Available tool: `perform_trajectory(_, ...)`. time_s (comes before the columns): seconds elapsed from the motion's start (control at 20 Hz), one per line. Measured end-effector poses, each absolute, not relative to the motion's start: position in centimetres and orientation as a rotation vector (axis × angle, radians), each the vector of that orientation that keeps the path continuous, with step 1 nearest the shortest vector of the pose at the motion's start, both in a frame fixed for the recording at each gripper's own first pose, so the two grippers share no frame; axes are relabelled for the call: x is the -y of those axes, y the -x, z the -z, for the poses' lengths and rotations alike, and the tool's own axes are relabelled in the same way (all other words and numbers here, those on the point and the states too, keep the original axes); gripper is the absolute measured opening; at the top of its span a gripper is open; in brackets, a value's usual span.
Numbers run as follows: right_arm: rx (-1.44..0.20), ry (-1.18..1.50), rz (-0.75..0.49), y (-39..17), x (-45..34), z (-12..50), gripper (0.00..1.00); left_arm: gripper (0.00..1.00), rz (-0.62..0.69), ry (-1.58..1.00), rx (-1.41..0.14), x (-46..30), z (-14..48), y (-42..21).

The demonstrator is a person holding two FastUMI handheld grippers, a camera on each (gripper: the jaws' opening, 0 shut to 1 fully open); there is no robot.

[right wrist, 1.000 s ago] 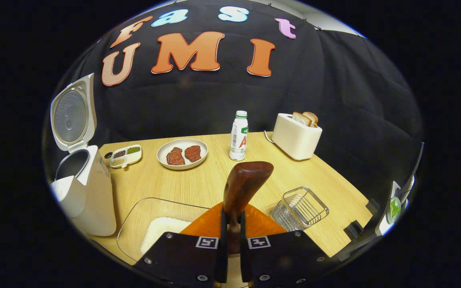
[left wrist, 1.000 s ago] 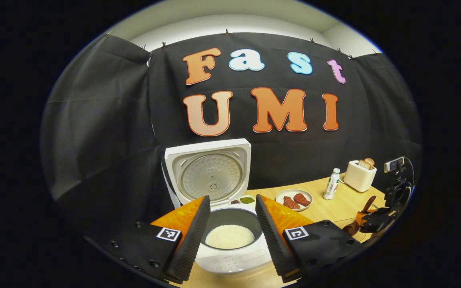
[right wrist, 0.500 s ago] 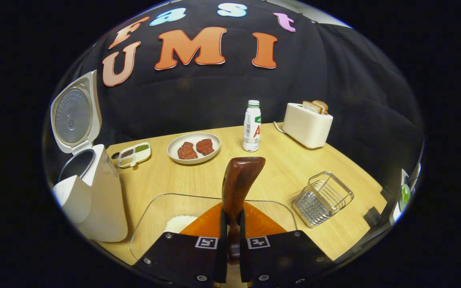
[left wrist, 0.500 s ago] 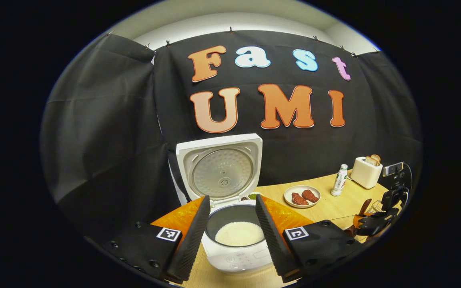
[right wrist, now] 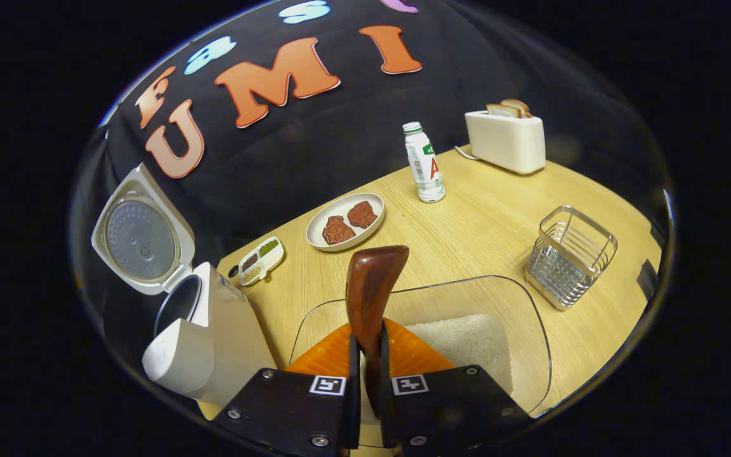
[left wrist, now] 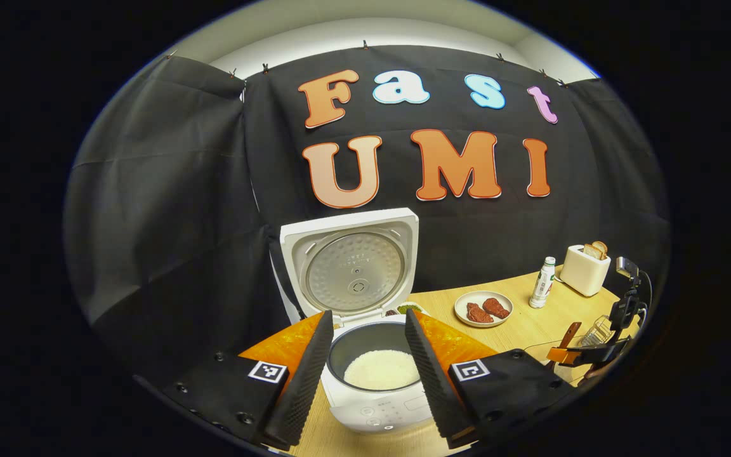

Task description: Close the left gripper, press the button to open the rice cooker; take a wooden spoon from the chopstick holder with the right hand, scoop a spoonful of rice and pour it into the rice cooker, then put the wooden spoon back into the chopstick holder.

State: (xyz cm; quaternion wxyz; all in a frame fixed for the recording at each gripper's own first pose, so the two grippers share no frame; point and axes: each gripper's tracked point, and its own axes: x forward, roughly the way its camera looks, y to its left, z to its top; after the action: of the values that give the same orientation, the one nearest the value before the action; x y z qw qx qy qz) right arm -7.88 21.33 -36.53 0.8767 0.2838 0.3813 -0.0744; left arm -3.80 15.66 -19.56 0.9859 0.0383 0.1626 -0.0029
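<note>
The white rice cooker (left wrist: pixel 375 406) stands with its lid (left wrist: pixel 351 263) up and white rice (left wrist: pixel 380 369) in the pot. My left gripper (left wrist: pixel 365 374) hangs open in front of it, a finger on each side of the pot. My right gripper (right wrist: pixel 367 387) is shut on the handle of the dark wooden spoon (right wrist: pixel 370 289), whose bowl sticks up over the clear glass dish (right wrist: pixel 533 324) holding rice (right wrist: pixel 467 339). The wire chopstick holder (right wrist: pixel 568 254) stands to the dish's right. In the left gripper view the right gripper (left wrist: pixel 584 352) shows far right with the wooden spoon (left wrist: pixel 567 337).
On the wooden table (right wrist: pixel 486 222) stand a plate with two pieces of meat (right wrist: pixel 345 222), a small divided dish of grains (right wrist: pixel 259 260), a white bottle (right wrist: pixel 424 164) and a toaster with bread (right wrist: pixel 506 134). The rice cooker (right wrist: pixel 213 336) is left of the glass dish.
My right gripper has swung left and tilted with the spoon, so the glass dish now lies under it. The left gripper has drawn back a little from the cooker.
</note>
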Motion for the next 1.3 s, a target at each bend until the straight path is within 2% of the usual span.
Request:
perform_trajectory(0.05, -0.803, -0.639, 0.160, 8.1, -21.2, 36.6, 0.12, 0.80, 0.007, -0.076, -0.329, -15.5, 19.6, 3.7)
perform_trajectory(0.25, -0.819, -0.808, 0.172, 8.6, -21.2, 36.7, 0.12, 0.80, 0.017, -0.085, -0.335, -15.1, 19.8, 3.7)
perform_trajectory(0.55, -0.818, -0.905, 0.147, 8.6, -21.8, 36.2, 0.12, 0.80, 0.037, -0.088, -0.343, -14.3, 19.9, 3.7)
perform_trajectory(0.6, -0.821, -0.921, 0.146, 8.9, -21.8, 36.3, 0.12, 0.76, 0.037, -0.090, -0.343, -14.3, 20.0, 3.8)
perform_trajectory(0.65, -0.822, -0.941, 0.141, 9.0, -21.7, 36.3, 0.12, 0.80, 0.038, -0.092, -0.343, -14.3, 20.0, 3.8)
perform_trajectory(0.8, -0.821, -1.013, 0.144, 9.4, -21.0, 36.6, 0.12, 0.80, 0.038, -0.095, -0.346, -14.1, 20.0, 4.0)
perform_trajectory(1.2, -0.728, -1.180, 0.148, 9.3, -16.2, 35.3, 0.12, 0.80, 0.044, -0.086, -0.335, -12.6, 19.3, 3.7)
perform_trajectory(1.3, -0.706, -1.232, 0.156, 9.2, -14.7, 34.6, 0.12, 0.76, 0.042, -0.079, -0.329, -12.1, 18.9, 3.6)
